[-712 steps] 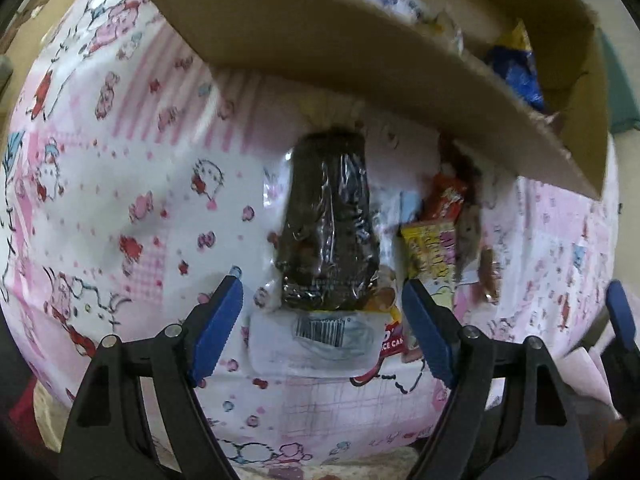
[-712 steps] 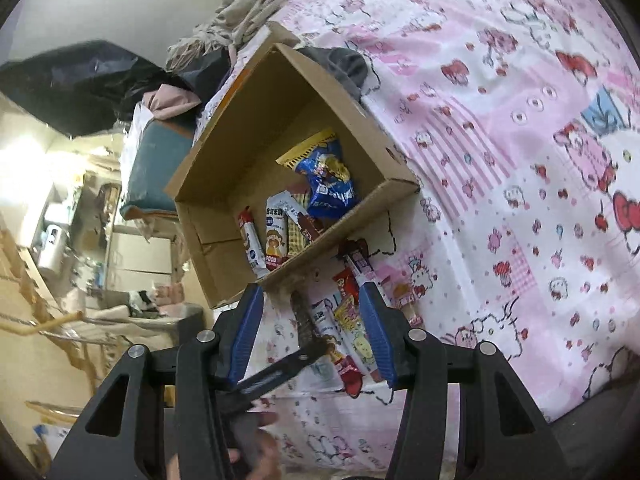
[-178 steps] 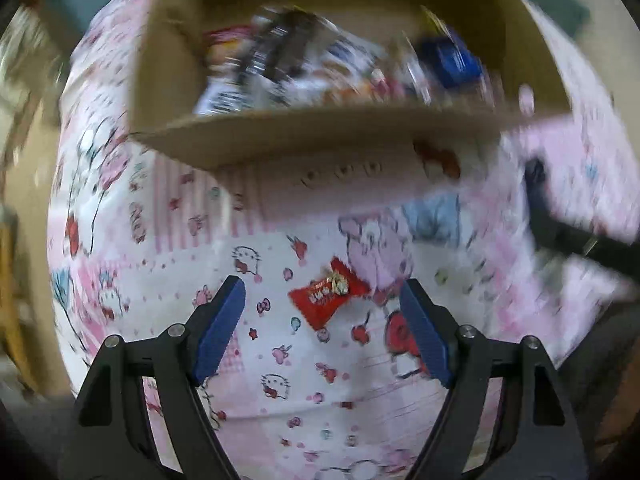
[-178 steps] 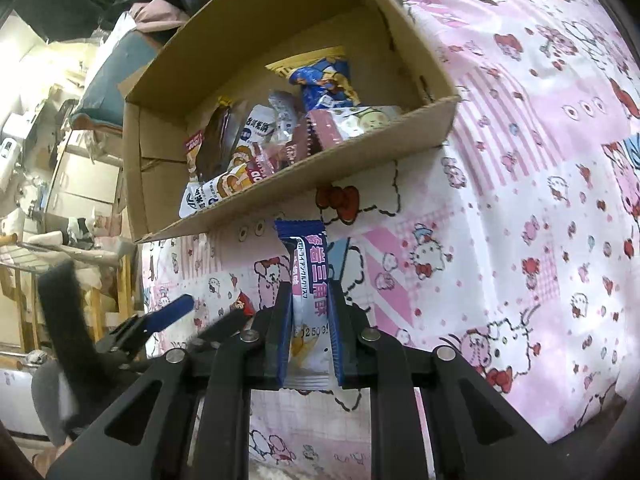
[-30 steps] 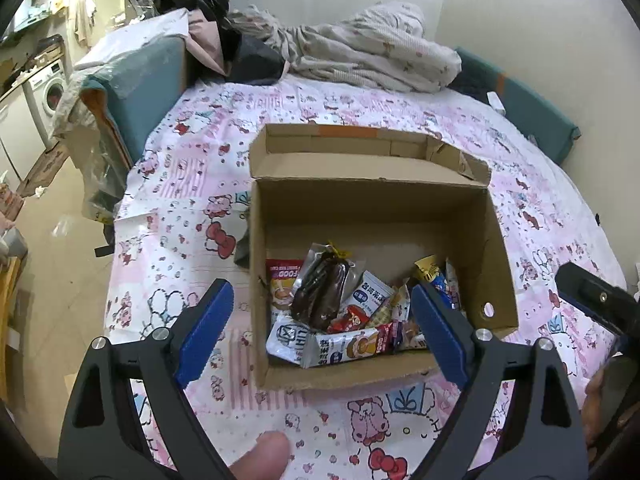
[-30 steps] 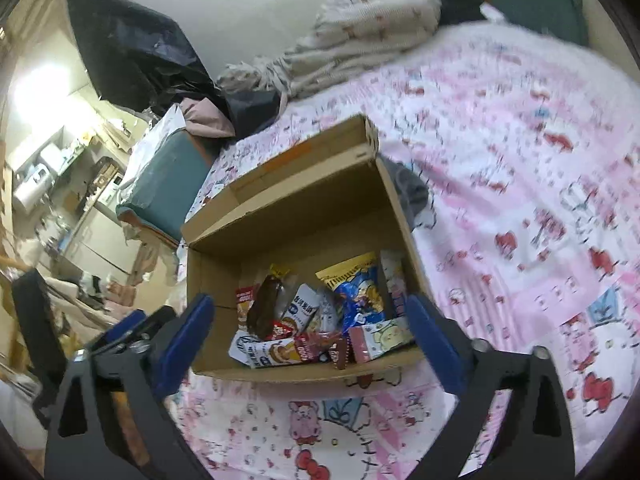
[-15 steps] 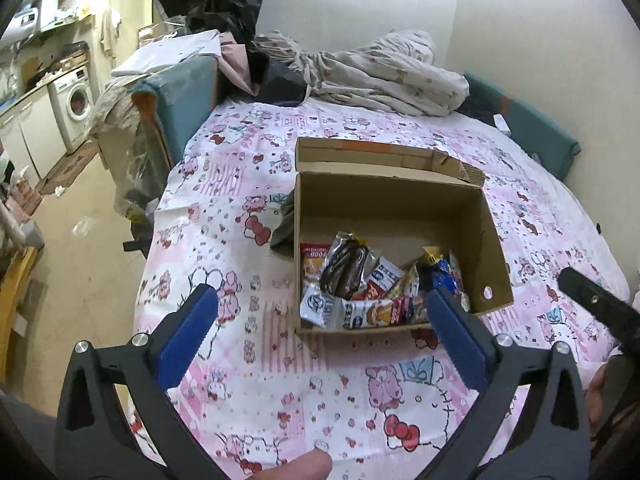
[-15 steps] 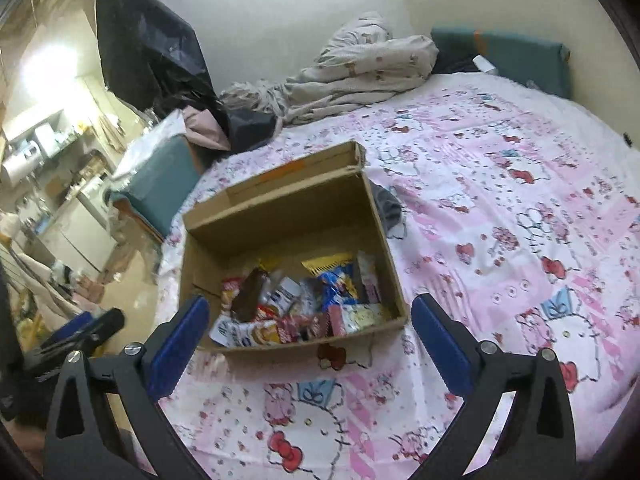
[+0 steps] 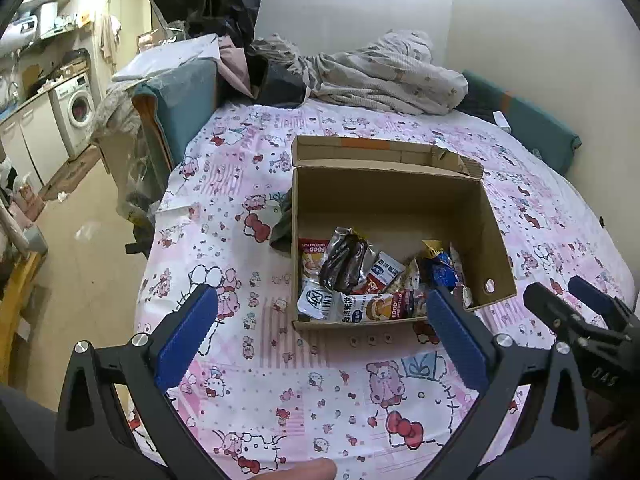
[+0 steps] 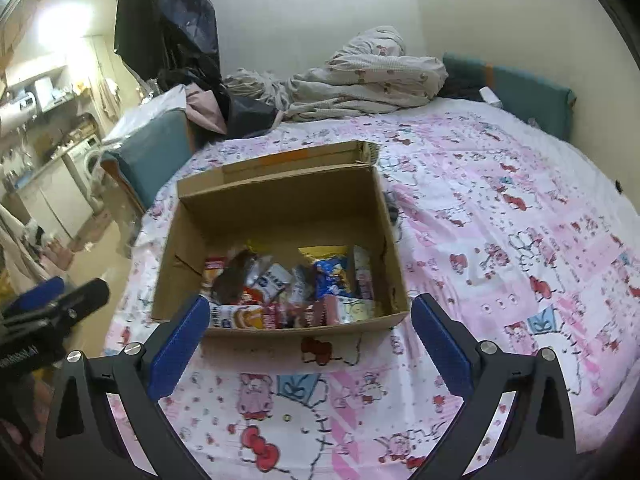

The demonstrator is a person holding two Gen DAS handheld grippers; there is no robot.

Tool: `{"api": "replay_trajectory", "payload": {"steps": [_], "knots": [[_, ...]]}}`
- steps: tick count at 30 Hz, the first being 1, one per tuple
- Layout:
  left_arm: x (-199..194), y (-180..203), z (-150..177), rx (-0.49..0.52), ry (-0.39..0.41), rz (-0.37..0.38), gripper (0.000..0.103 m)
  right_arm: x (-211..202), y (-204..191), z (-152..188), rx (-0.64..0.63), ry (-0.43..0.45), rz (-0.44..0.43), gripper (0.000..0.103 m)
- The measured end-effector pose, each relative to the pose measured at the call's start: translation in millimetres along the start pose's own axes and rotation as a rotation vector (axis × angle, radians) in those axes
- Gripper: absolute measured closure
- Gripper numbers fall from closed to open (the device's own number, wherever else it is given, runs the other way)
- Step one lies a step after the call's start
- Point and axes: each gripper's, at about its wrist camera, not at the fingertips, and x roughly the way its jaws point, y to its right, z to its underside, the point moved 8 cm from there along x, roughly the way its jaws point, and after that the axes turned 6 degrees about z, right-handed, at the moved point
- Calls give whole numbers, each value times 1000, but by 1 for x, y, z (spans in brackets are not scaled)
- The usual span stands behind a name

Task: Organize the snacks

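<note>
Both grippers empty, left gripper [image 9: 322,334] and right gripper [image 10: 308,336] released wide; snacks [image 9: 372,280] all in cardboard box [image 9: 496,240] mid-bed [image 9: 280,392]; check bed edges for strays before finishing.

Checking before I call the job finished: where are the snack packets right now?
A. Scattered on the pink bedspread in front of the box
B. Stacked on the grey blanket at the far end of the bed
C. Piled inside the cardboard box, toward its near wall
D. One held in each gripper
C: the snack packets lie heaped inside the cardboard box against its near wall; the bedspread in front shows none.
</note>
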Motion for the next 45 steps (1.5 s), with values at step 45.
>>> {"api": "replay_trajectory", "payload": {"steps": [45], "knots": [[3, 0, 5, -7, -25, 5, 0, -4, 7, -4, 20, 23, 19, 0]]}}
